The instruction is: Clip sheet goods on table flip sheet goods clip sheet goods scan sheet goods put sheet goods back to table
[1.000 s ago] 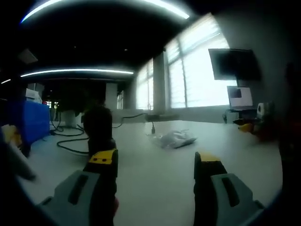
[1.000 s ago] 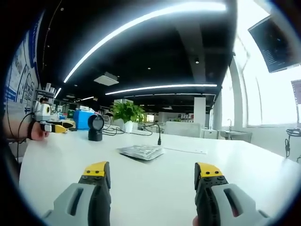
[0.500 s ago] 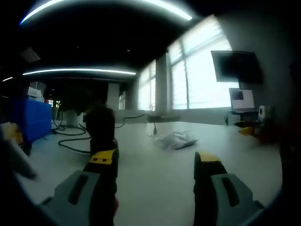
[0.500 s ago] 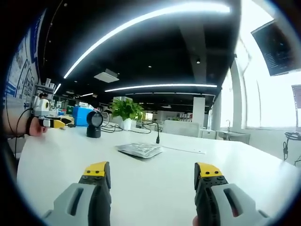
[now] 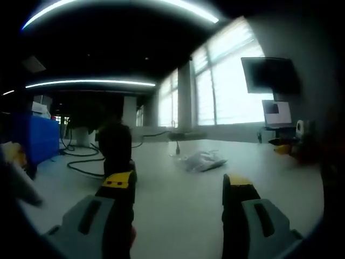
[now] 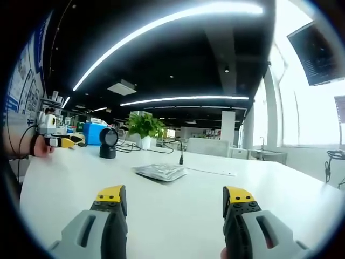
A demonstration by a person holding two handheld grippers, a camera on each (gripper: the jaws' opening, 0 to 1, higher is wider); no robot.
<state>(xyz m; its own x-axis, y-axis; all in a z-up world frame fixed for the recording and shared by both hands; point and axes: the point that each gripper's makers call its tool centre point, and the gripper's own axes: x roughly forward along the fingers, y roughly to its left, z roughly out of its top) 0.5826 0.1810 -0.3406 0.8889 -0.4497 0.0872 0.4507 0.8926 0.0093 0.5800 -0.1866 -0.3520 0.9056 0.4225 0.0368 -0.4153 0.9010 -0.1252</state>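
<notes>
White table; sheet goods flat; scanner dim, blurred

silvery sheet goods lie flat on the white table, untouched.

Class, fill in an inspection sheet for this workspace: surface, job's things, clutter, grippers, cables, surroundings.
Surface: white table, mostly bare.
Job's things: flat packet lying ahead of the right gripper; black scanner standing upright further off.
Clutter: nothing seen.
Grippers: right gripper open, holding nothing; left gripper open, holding nothing.
Cables: black cable looping across the table near the scanner.
Surroundings: potted plant, blue bin, wall screen, bright windows.
</notes>
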